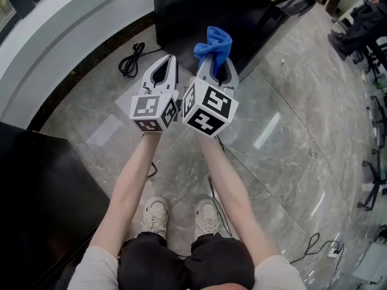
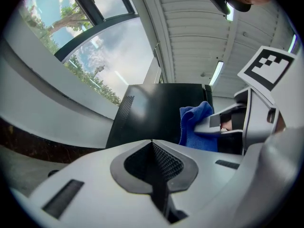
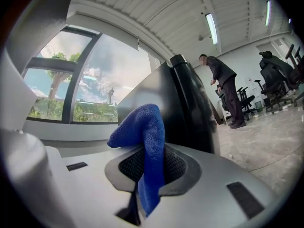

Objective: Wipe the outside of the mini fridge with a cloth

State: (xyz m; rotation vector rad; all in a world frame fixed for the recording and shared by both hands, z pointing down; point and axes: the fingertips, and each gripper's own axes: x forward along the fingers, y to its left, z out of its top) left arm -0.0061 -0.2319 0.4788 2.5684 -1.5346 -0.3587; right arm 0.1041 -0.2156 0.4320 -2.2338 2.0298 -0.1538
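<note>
Soft, light blue microfibre cloth (image 1: pixel 213 43), clamped mid-fold in right gripper (image 1: pixel 214 63), likely drapes onto rigid black mini fridge (image 1: pixel 199 8); left gripper (image 1: pixel 170 61) jaws together, empty.

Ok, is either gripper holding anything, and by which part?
The right gripper is shut on the blue microfibre cloth, pinching it partway along, a bunched end sticking past the tips. The left gripper is shut, empty.

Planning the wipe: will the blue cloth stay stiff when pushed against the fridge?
Probably floppy: the blue cloth folds over above the right gripper's shut jaws. Likely light, since one pinch holds it; its weave looks grippy.
</note>
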